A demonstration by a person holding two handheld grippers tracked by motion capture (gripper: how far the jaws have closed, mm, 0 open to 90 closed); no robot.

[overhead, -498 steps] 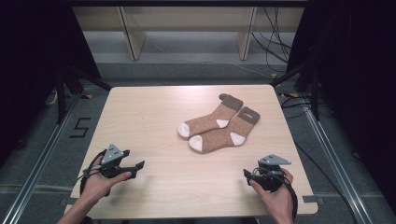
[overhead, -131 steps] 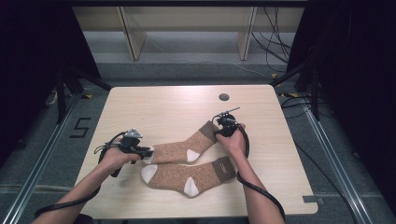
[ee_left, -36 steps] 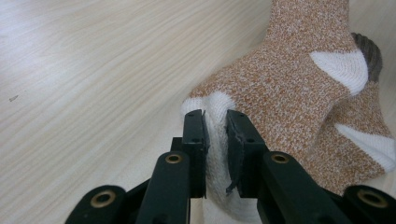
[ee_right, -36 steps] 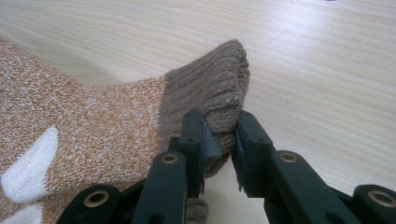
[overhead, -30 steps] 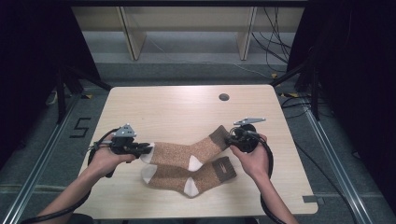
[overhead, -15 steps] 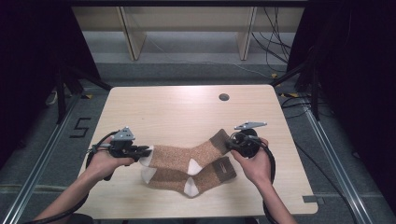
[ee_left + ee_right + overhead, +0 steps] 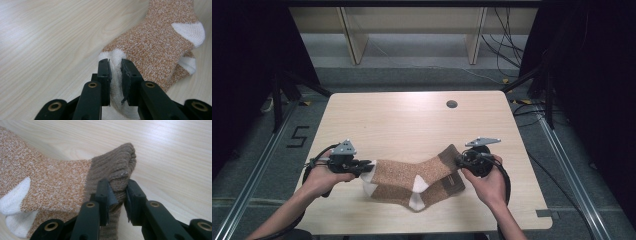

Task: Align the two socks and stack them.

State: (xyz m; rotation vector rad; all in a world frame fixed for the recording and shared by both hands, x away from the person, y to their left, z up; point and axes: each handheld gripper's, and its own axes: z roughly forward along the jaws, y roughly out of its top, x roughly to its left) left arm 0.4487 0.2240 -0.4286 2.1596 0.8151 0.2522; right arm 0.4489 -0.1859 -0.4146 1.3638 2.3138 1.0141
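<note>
Two brown flecked socks with white toes and heels lie on the wooden table (image 7: 402,120). The upper sock (image 7: 404,172) is stretched between both grippers. My left gripper (image 7: 368,167) is shut on its white toe (image 7: 115,56), pinched between the jaws of the left gripper (image 7: 115,65). My right gripper (image 7: 458,161) is shut on its dark brown ribbed cuff (image 7: 113,167), which bunches up out of the right gripper (image 7: 118,188). The lower sock (image 7: 437,192) lies flat beneath, partly covered; its white heel (image 7: 188,64) peeks out under the upper sock (image 7: 55,182).
A small round dark hole (image 7: 451,104) sits near the table's far edge. Bare wood stretches behind the socks. Cables (image 7: 507,180) trail from the grippers toward the front edge. Dark frame posts and a floor rail flank the table.
My right gripper has drawn the cuff a little toward the near edge, bringing the upper sock more squarely over the lower one. The left gripper has kept still on the toe.
</note>
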